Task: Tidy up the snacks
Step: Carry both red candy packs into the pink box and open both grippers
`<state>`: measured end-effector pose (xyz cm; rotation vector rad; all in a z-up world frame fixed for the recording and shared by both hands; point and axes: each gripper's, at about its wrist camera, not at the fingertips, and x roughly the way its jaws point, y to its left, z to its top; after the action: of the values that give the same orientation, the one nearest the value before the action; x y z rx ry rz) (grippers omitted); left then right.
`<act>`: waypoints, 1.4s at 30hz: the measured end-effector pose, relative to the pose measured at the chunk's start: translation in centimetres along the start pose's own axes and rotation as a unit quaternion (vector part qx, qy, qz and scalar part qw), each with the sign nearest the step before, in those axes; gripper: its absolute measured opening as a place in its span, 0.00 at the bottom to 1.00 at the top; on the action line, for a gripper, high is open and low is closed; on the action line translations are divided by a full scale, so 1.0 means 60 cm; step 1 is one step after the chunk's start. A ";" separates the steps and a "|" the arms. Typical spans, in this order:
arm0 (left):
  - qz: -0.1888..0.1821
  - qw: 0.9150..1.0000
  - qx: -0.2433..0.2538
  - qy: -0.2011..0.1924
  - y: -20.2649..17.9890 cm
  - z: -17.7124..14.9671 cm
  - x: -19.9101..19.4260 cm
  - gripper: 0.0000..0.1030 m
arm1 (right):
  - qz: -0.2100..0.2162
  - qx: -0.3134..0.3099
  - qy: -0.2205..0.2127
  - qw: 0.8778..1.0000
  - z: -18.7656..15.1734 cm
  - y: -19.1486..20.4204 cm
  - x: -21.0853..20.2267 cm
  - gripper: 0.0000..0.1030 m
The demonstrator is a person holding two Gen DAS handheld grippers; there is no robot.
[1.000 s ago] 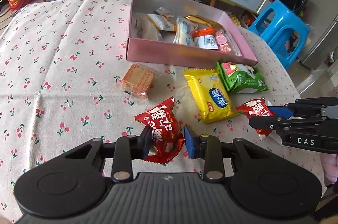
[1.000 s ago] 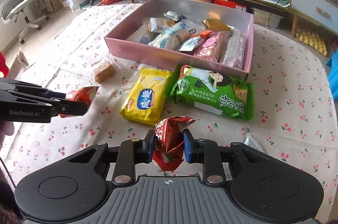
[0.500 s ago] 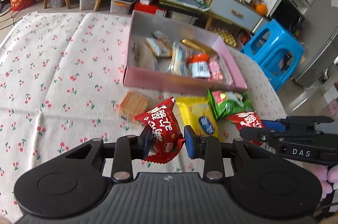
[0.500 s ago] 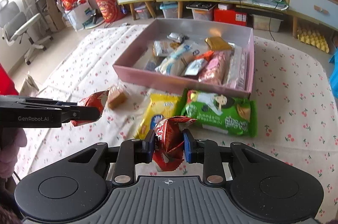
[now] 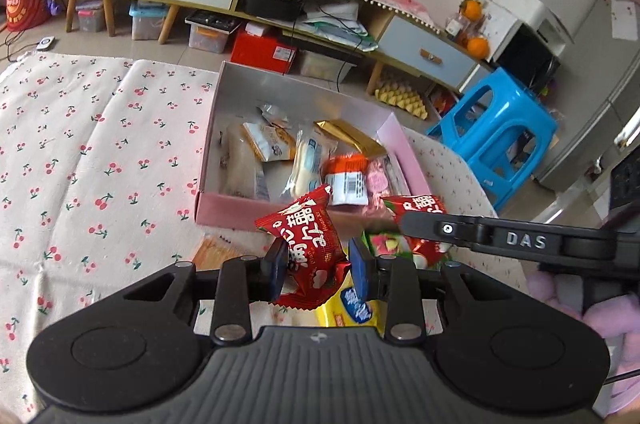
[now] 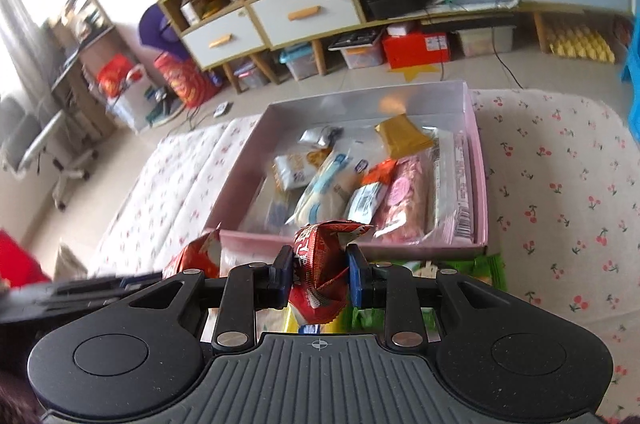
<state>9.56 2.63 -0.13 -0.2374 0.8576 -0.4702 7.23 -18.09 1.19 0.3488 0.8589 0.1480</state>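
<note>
My left gripper (image 5: 318, 270) is shut on a red snack packet (image 5: 310, 244) and holds it in the air just before the near wall of the pink box (image 5: 224, 212). My right gripper (image 6: 318, 280) is shut on a second red snack packet (image 6: 320, 264), also raised close to the pink box's near wall (image 6: 256, 238). The box holds several wrapped snacks. The right gripper and its packet (image 5: 420, 212) show at the right of the left wrist view. The left gripper's packet (image 6: 200, 256) shows at the lower left of the right wrist view.
A yellow snack pack (image 5: 348, 310), a green pack (image 5: 386, 244) and an orange cracker pack (image 5: 210, 252) lie on the cherry-print tablecloth (image 5: 80, 163) in front of the box, partly hidden by the grippers. A blue stool (image 5: 496, 139) stands past the table's right edge.
Both grippers have risen off the table with their red packets and moved forward towards the pink box. The loose snacks on the cloth now sit below and behind the fingers.
</note>
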 end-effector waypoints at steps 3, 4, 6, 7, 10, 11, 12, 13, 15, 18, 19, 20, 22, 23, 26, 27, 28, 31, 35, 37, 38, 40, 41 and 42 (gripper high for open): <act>0.003 1.000 -0.005 -0.001 -0.002 0.001 0.004 0.29 | 0.004 0.025 0.000 1.000 0.002 -0.016 0.009 0.26; 0.005 1.000 -0.005 -0.003 -0.002 0.002 0.003 0.29 | 0.004 0.030 0.001 1.000 0.002 -0.020 0.012 0.26; 0.011 1.000 0.001 -0.009 -0.002 0.004 0.003 0.29 | 0.000 0.035 0.004 0.999 -0.001 -0.022 0.013 0.26; 0.013 1.000 0.005 -0.013 -0.002 0.006 0.004 0.29 | -0.002 0.036 0.006 0.999 -0.002 -0.023 0.013 0.26; 0.024 0.999 0.016 -0.026 -0.002 0.012 0.009 0.29 | 0.002 0.047 0.009 0.999 0.004 -0.027 0.013 0.26; 0.025 0.999 0.016 -0.031 0.001 0.016 0.011 0.29 | 0.005 0.050 0.008 0.999 0.008 -0.028 0.012 0.26; 0.026 0.999 0.011 -0.035 0.005 0.019 0.013 0.29 | 0.006 0.052 0.006 0.999 0.011 -0.029 0.012 0.26; 0.024 0.999 0.004 -0.037 0.009 0.022 0.015 0.29 | 0.009 0.053 0.004 0.999 0.015 -0.029 0.013 0.26; 0.023 0.999 -0.003 -0.040 0.016 0.030 0.018 0.29 | 0.015 0.055 0.002 0.998 0.022 -0.029 0.019 0.26; 0.032 0.998 0.002 -0.047 0.023 0.042 0.025 0.29 | 0.016 0.058 -0.002 0.998 0.036 -0.028 0.031 0.26; 0.035 0.998 0.005 -0.049 0.026 0.046 0.029 0.29 | 0.017 0.060 -0.004 0.998 0.040 -0.029 0.035 0.26; 0.036 0.998 0.009 -0.050 0.028 0.049 0.034 0.29 | 0.017 0.062 -0.006 0.998 0.044 -0.030 0.039 0.26; 0.038 0.998 0.015 -0.054 0.034 0.053 0.041 0.29 | 0.016 0.063 -0.011 0.998 0.054 -0.032 0.048 0.26; 0.039 0.997 0.020 -0.056 0.037 0.054 0.046 0.29 | 0.015 0.063 -0.013 0.998 0.059 -0.034 0.053 0.26; 0.045 0.997 0.038 -0.055 0.041 0.056 0.063 0.29 | 0.019 0.074 -0.017 0.997 0.073 -0.044 0.067 0.26; 0.047 0.996 0.044 -0.054 0.044 0.058 0.068 0.29 | 0.021 0.076 -0.018 0.997 0.077 -0.047 0.071 0.26; 0.049 0.996 0.050 -0.053 0.045 0.061 0.072 0.29 | 0.021 0.077 -0.018 0.997 0.082 -0.050 0.076 0.26; 0.054 0.994 0.071 -0.054 0.041 0.072 0.086 0.29 | 0.014 0.078 -0.018 0.997 0.096 -0.058 0.097 0.26; 0.066 0.993 0.090 -0.049 0.037 0.090 0.107 0.29 | 0.003 0.082 -0.011 0.997 0.112 -0.068 0.128 0.26; 0.073 0.991 0.099 -0.044 0.034 0.099 0.117 0.29 | 0.003 0.088 -0.009 0.996 0.118 -0.071 0.140 0.26; 0.076 0.991 0.105 -0.041 0.032 0.103 0.122 0.29 | 0.002 0.092 -0.008 0.996 0.122 -0.072 0.145 0.26; 0.073 0.991 0.108 -0.032 0.031 0.111 0.131 0.30 | 0.000 0.093 -0.009 0.996 0.131 -0.072 0.155 0.26; 0.069 0.992 0.103 -0.024 0.033 0.115 0.136 0.30 | -0.001 0.093 -0.010 0.996 0.136 -0.073 0.159 0.27; 0.066 0.993 0.100 -0.016 0.034 0.119 0.141 0.30 | -0.004 0.093 -0.010 0.996 0.140 -0.072 0.163 0.27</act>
<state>20.40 0.37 -2.04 -0.0028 0.7836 -0.4235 19.89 -21.54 -2.28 0.5207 0.8555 0.0566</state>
